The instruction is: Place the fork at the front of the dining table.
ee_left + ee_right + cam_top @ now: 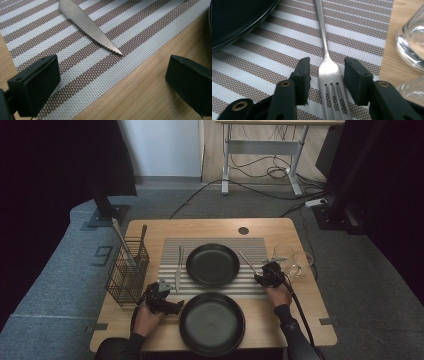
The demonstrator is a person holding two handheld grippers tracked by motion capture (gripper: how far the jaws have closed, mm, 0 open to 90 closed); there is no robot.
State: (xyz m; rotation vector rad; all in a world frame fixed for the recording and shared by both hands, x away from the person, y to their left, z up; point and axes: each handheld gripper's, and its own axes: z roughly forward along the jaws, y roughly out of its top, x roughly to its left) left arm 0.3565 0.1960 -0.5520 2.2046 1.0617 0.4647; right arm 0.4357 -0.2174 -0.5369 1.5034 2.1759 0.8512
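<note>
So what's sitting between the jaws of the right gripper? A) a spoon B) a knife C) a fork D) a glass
C: in the right gripper view, the fork lies on the striped mat with a jaw of the right gripper on each side of its head, not yet closed on it.

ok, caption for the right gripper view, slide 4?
Right tool open around a fork lying on the striped placemat, between black plate and glasses.
</note>
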